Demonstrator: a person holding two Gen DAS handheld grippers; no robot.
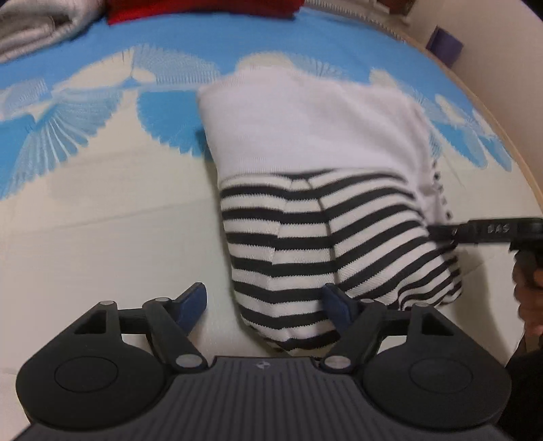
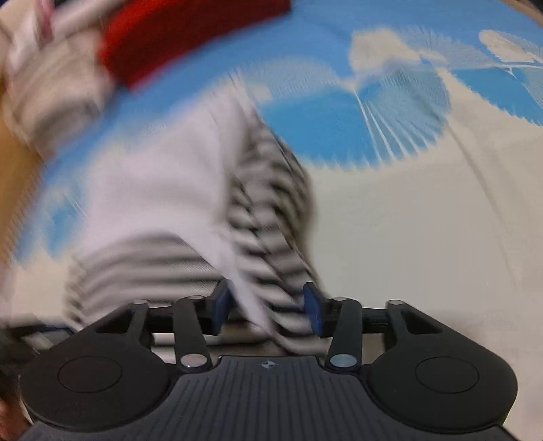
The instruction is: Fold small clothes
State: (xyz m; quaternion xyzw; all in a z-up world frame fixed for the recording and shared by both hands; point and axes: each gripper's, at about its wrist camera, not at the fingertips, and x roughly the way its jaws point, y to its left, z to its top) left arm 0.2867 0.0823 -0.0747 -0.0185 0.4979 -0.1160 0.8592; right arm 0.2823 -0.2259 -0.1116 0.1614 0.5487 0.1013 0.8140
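Note:
A small folded garment, white on its far half and black-and-white striped on its near half, lies on the blue and cream bedsheet. My left gripper stands open over the garment's near striped corner; its left pad is clear of the cloth and its right pad sits at the cloth's edge. In the right wrist view the same garment is blurred. My right gripper is open, with a fold of the cloth running loosely between its blue pads. Part of the right gripper's black body shows at the garment's right edge.
A red cloth and a pale grey folded blanket lie at the far side of the bed. The bed's rim curves along the right, with a purple object beyond it. A hand is at the right edge.

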